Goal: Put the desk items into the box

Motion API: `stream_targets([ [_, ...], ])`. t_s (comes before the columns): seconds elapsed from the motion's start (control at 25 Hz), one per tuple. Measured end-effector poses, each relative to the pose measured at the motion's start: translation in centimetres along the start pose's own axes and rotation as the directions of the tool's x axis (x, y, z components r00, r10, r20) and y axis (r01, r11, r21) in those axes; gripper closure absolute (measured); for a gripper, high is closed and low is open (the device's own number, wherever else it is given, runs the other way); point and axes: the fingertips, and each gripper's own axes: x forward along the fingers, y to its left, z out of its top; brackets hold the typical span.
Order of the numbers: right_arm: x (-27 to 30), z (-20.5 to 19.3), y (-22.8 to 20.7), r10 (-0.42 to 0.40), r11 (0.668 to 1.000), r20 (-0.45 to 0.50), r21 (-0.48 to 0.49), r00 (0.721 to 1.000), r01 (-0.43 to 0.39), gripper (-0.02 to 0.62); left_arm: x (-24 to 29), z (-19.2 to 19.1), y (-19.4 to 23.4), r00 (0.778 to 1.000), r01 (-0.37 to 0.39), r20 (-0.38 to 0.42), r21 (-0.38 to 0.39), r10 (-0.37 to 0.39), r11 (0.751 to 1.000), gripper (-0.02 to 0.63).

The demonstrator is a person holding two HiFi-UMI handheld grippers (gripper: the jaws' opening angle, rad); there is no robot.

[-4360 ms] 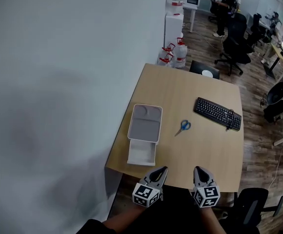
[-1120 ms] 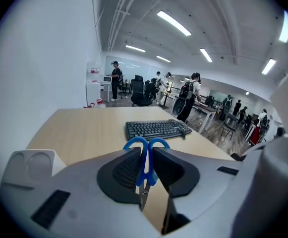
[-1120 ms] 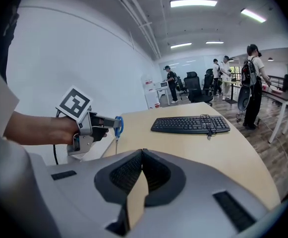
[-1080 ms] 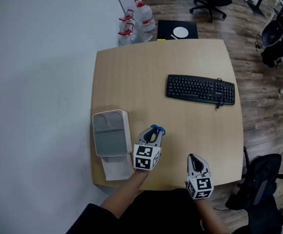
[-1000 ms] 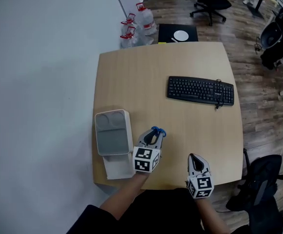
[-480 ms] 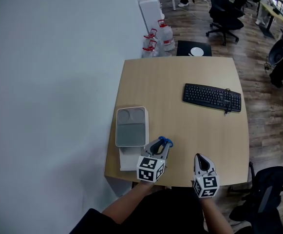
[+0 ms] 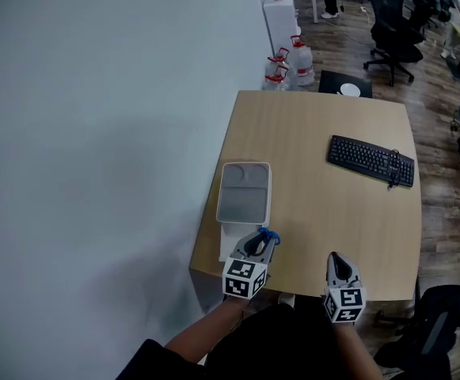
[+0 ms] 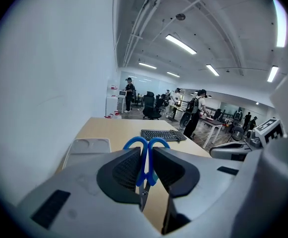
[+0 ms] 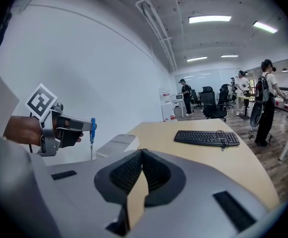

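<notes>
Pale wall fills the left of the head view, with a wooden surface (image 7: 325, 204) beside it. On the surface, a white box (image 7: 243, 204) lies at the near left and a black keyboard (image 7: 370, 161) at the far right. Water bottles (image 7: 291, 68) and an office chair (image 7: 396, 42) stand on the floor beyond. The left gripper (image 7: 263, 241) hangs over the box's near end, and the right gripper (image 7: 336, 260) is at the near edge.

The left gripper view shows its jaws pinching blue-handled scissors (image 8: 146, 145), with box and keyboard beyond.

The right gripper view shows its jaws pressed together with nothing between. To the left, the scissors hang blades down, above the box's near end.
</notes>
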Motion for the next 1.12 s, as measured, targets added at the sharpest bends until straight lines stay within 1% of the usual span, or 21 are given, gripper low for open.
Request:
stream_targets([
  [0.12,0.4,-0.5,1.8,0.042,0.999,-0.011,0.002,0.999,-0.042,0.535,-1.5,-1.3,1.5,0.999,-0.045,-0.006,0.016,0.045,0.999,0.528],
  [0.2,1.2,-0.3,3.0,0.087,0.996,-0.022,-0.017,0.996,-0.087,0.535,-2.4,-1.9,2.5,0.997,-0.075,-0.003,0.028,0.076,0.997,0.528],
  [0.36,3.0,1.1,4.9,0.170,0.981,-0.040,-0.089,0.985,-0.173,0.535,-3.5,-2.8,4.5,0.990,-0.138,-0.010,-0.002,0.138,0.990,0.528],
  [0.48,4.3,1.7,4.9,0.185,0.978,-0.047,-0.093,0.982,-0.188,0.535,-3.6,-4.0,6.3,0.983,-0.179,-0.031,0.004,0.179,0.984,0.528],
  [0.56,4.8,1.7,5.0,0.187,0.978,-0.059,-0.087,0.981,-0.191,0.535,-3.4,-5.5,7.6,0.978,-0.203,-0.053,0.010,0.203,0.979,0.528],
  [0.68,5.1,1.5,5.5,0.202,0.973,-0.085,-0.095,0.976,-0.209,0.535,-3.3,-7.8,8.9,0.972,-0.223,-0.075,-0.016,0.221,0.975,0.528],
  [0.72,5.3,1.5,5.8,0.210,0.971,-0.093,-0.096,0.973,-0.218,0.535,-3.3,-8.3,9.2,0.971,-0.227,-0.078,-0.011,0.226,0.974,0.528],
  [0.8,5.7,1.5,6.3,0.227,0.967,-0.103,-0.096,0.968,-0.237,0.535,-3.1,-9.0,9.8,0.966,-0.244,-0.086,0.016,0.244,0.970,0.528],
  [0.88,6.2,1.2,6.6,0.240,0.963,-0.117,-0.097,0.964,-0.252,0.535,-2.6,-9.9,10.3,0.958,-0.261,-0.110,0.050,0.265,0.964,0.528],
  [1.0,6.6,0.8,6.6,0.243,0.960,-0.147,-0.105,0.959,-0.259,0.535,-1.6,-11.6,10.6,0.953,-0.251,-0.152,0.093,0.263,0.963,0.528],
  [1.12,7.1,0.7,6.1,0.240,0.961,-0.162,-0.100,0.957,-0.258,0.535,-0.8,-11.8,10.8,0.950,-0.239,-0.168,0.145,0.262,0.960,0.527],
])
